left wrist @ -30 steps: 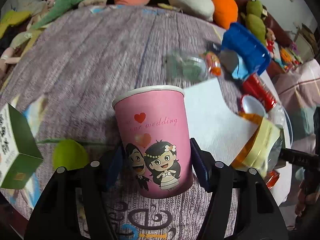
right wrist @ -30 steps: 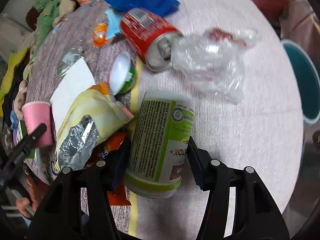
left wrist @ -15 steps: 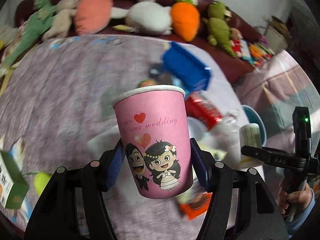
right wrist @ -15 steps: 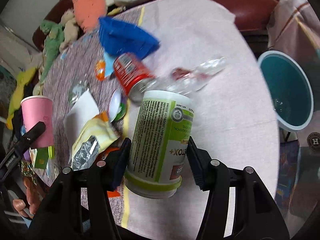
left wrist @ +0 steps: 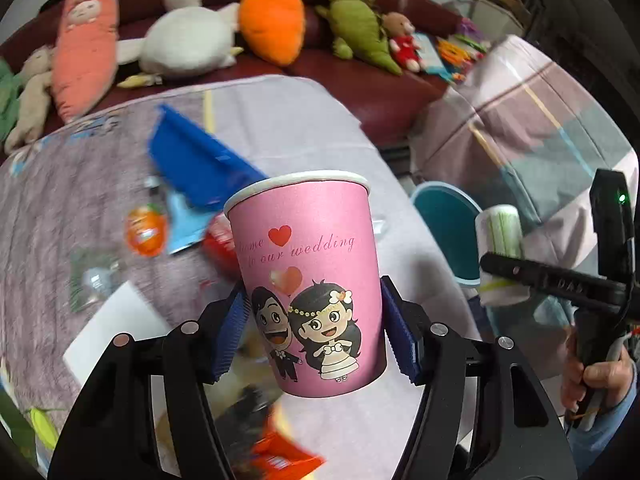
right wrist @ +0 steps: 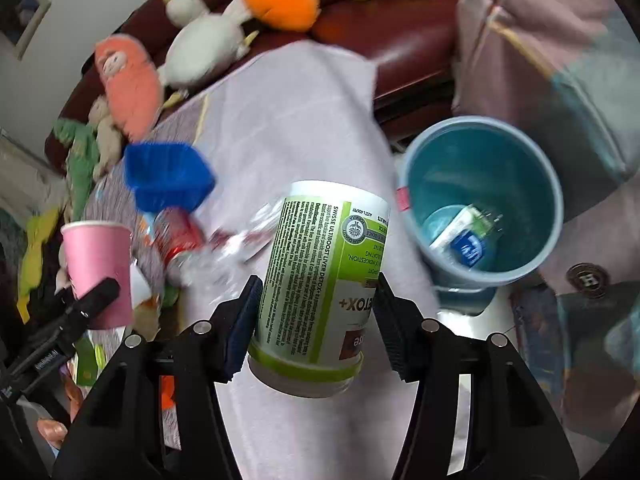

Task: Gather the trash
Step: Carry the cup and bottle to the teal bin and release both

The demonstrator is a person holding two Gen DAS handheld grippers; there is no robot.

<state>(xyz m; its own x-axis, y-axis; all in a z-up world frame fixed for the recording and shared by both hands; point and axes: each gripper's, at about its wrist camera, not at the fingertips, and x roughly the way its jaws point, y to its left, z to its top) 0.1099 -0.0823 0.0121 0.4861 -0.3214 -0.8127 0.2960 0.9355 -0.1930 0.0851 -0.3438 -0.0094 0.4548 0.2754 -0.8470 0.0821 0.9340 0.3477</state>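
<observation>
My left gripper (left wrist: 312, 332) is shut on a pink paper cup (left wrist: 308, 280) with a cartoon wedding couple, held upright above the table. My right gripper (right wrist: 316, 320) is shut on a green and white supplement bottle (right wrist: 320, 280), lifted and tilted, close to the left of a blue trash bin (right wrist: 480, 200). The bin (left wrist: 444, 220) stands off the table's right edge and holds a few discarded items. Each view shows the other gripper: the bottle (left wrist: 500, 248) at the right, the cup (right wrist: 98, 268) at the left.
On the cloth-covered table (right wrist: 300, 120) lie a blue tray (right wrist: 168, 176), a red can (right wrist: 176, 236), crumpled clear plastic (right wrist: 236, 248), white paper (left wrist: 116, 332) and orange wrappers (left wrist: 280, 456). Plush toys (left wrist: 272, 20) line a dark red sofa behind.
Both grippers have lifted and swung right with their loads. The bin has come into full view beside the bottle.
</observation>
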